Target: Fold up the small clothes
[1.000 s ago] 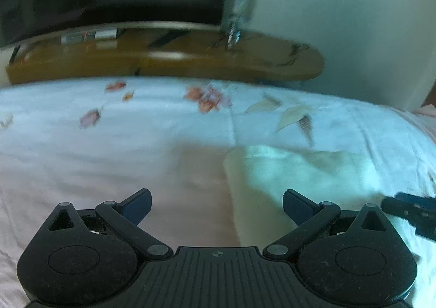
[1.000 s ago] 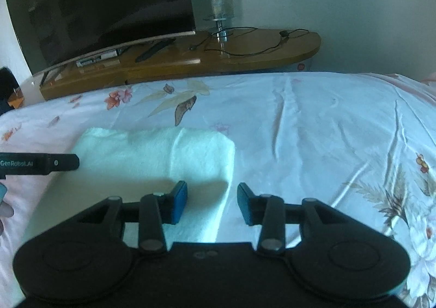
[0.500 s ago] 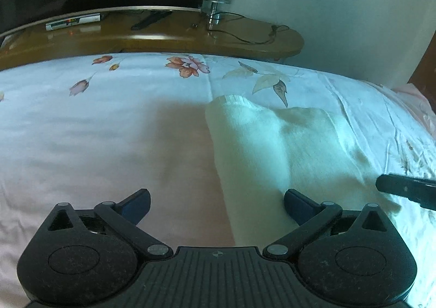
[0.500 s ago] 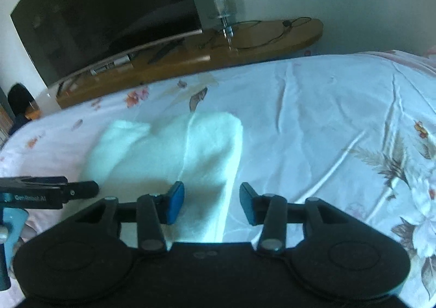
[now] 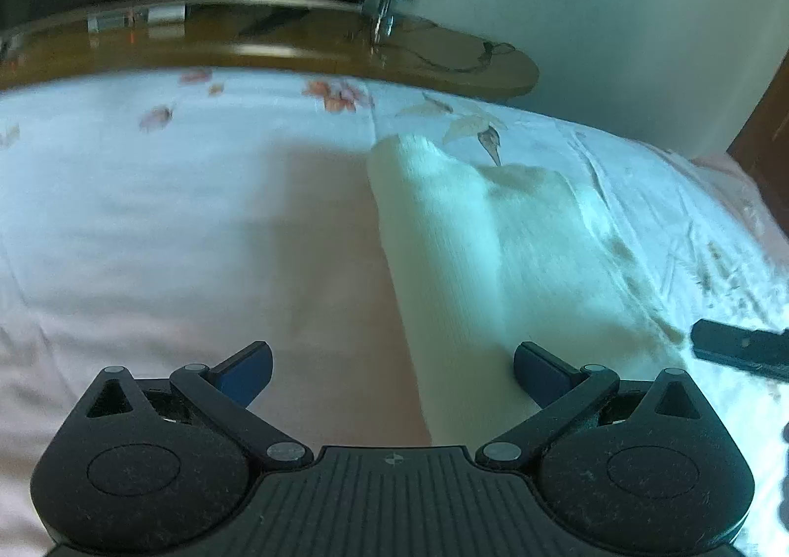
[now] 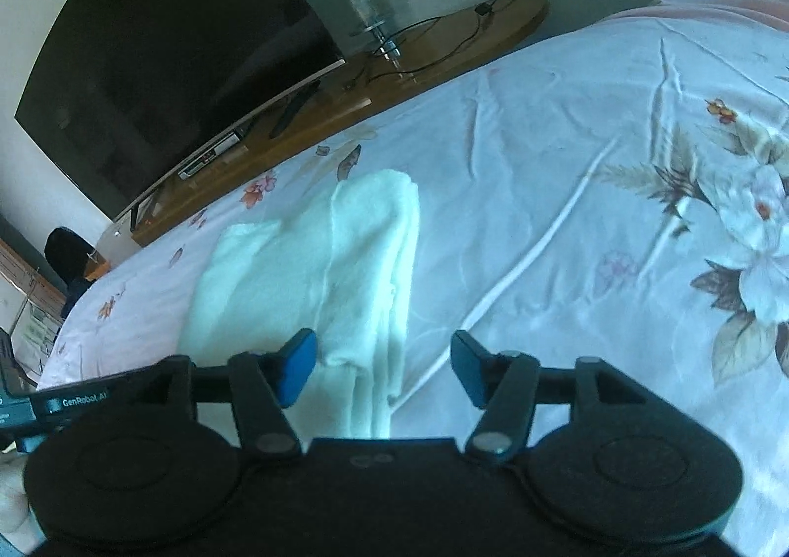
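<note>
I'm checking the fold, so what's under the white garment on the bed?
The white garment lies folded on the floral bedsheet. Sheet shows all around it; whatever is beneath or between its layers is covered.

floral bedsheet [image 6: 567, 153], folded white garment [image 6: 315, 271] on it

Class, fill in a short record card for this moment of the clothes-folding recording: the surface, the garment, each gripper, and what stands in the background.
surface: bed with a floral sheet
garment: white fleecy garment, folded lengthwise, lying flat on the sheet
left gripper: open, jaws wide over the garment's left edge, nothing gripped
right gripper: open; jaws have just been opening, the garment's near end lies between them, not pinched
background: dark television, wooden shelf, glass lamp with a cable
fold state: partly done, one fold visible
</note>
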Available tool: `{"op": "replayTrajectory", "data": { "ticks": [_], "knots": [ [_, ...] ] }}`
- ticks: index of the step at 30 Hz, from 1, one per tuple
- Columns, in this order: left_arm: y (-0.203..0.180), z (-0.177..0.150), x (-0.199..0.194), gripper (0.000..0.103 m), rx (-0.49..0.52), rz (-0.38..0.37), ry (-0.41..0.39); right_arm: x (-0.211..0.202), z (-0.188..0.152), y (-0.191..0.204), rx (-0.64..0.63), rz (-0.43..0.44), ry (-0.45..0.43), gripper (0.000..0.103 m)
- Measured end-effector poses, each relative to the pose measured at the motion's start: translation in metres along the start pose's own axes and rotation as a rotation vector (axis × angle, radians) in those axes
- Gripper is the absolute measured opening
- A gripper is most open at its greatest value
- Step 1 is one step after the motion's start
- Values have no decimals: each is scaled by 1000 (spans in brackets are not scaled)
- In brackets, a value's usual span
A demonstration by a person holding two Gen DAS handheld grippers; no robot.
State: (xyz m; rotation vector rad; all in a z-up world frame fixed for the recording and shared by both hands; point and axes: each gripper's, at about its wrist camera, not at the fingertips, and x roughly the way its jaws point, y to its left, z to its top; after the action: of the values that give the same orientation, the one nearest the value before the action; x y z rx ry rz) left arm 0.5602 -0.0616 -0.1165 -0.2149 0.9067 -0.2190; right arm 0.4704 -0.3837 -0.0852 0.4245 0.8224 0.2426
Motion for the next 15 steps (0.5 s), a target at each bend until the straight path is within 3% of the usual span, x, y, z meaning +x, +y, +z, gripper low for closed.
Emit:
{"op": "replayTrajectory", "data": {
  "ticks": [6,10,15],
  "knots": [
    [7,-19,2,103,-15,-55,61,-2,-10,-2,12,4,16,61],
    [14,-22,-2,103,-34,-106,61,2,-17,-2,34,22,33,61],
    [26,-16,6,103,-153,-320,99,7,-20,-7,83,61,50,61]
  ]
}}
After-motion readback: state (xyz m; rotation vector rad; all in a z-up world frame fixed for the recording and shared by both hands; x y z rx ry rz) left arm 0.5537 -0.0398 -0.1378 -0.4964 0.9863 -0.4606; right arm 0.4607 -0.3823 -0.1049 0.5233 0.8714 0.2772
